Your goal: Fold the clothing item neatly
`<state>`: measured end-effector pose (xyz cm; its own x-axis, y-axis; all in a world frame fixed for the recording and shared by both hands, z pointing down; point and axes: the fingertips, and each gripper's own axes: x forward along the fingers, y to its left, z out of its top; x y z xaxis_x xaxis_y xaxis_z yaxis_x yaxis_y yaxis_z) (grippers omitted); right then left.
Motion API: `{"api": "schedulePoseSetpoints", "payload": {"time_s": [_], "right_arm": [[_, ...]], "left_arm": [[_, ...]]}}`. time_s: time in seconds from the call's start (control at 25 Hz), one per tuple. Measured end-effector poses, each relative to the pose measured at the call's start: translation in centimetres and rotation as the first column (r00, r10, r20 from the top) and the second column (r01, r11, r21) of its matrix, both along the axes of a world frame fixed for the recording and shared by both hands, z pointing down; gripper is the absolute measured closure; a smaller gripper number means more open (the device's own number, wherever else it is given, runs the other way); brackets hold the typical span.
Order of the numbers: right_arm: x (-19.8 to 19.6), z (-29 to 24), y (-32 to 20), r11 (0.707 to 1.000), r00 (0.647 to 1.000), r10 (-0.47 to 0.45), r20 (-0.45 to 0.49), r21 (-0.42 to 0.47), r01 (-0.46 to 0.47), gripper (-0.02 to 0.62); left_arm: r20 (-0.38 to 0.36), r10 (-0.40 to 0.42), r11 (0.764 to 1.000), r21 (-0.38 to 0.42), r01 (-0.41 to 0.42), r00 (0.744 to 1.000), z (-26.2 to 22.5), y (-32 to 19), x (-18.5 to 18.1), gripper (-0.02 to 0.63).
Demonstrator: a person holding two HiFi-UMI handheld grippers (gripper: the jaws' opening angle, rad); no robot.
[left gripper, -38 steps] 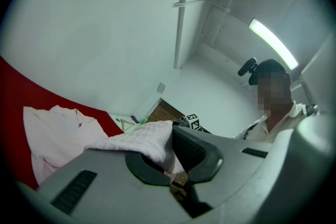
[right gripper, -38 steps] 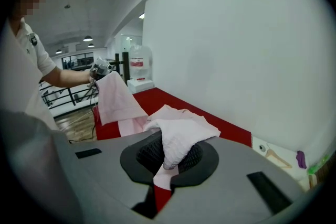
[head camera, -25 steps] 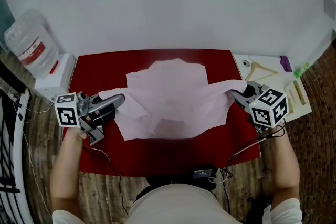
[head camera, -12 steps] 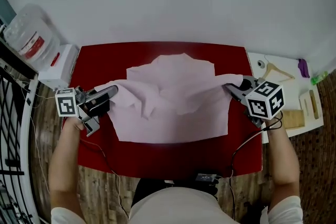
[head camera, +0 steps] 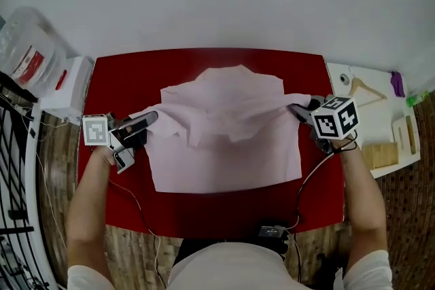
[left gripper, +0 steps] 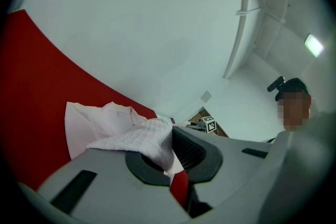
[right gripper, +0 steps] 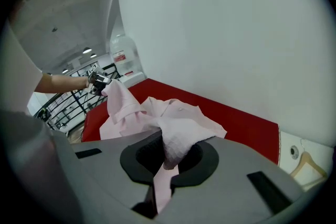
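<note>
A pale pink shirt (head camera: 228, 132) lies spread on the red table (head camera: 204, 197), collar toward the far edge. My left gripper (head camera: 151, 119) is shut on the shirt's left sleeve and holds it lifted at the left side. My right gripper (head camera: 297, 107) is shut on the right sleeve at the shirt's right shoulder. In the left gripper view pink cloth (left gripper: 152, 144) is pinched between the jaws, with the shirt's body (left gripper: 100, 120) lying beyond. The right gripper view shows cloth (right gripper: 176, 147) bunched in the jaws, and the left gripper (right gripper: 100, 81) holding up the other sleeve far off.
A water bottle (head camera: 27, 54) stands on a white box (head camera: 64, 88) left of the table. To the right a white board (head camera: 377, 112) carries a wooden hanger (head camera: 363, 88) and small items. A white wall runs behind. Cables hang off the table's front edge.
Both grippers have drawn the sleeves outward and slightly toward the far edge, so the shirt lies wider and flatter. The jaws stayed shut on the cloth.
</note>
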<state>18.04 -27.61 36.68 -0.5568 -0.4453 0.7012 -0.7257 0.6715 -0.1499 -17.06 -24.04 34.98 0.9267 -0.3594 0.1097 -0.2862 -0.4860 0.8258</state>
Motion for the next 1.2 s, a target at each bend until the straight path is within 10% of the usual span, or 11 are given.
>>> {"api": "schedulePoseSetpoints", "payload": {"time_s": [0.72, 1.2], "right_arm": [[0.5, 11.1, -6.7, 0.963, 0.991, 0.135, -0.014, -0.232, -0.135, 0.571], [1.4, 15.8, -11.2, 0.900, 0.943, 0.329, 0.046, -0.318, -0.298, 0.569]], "left_arm": [[-0.032, -0.185, 0.951, -0.260, 0.170, 0.982, 11.1, -8.2, -2.9, 0.594], [0.045, -0.206, 0.899, -0.386, 0.207, 0.978, 15.8, -10.5, -4.0, 0.460]]}}
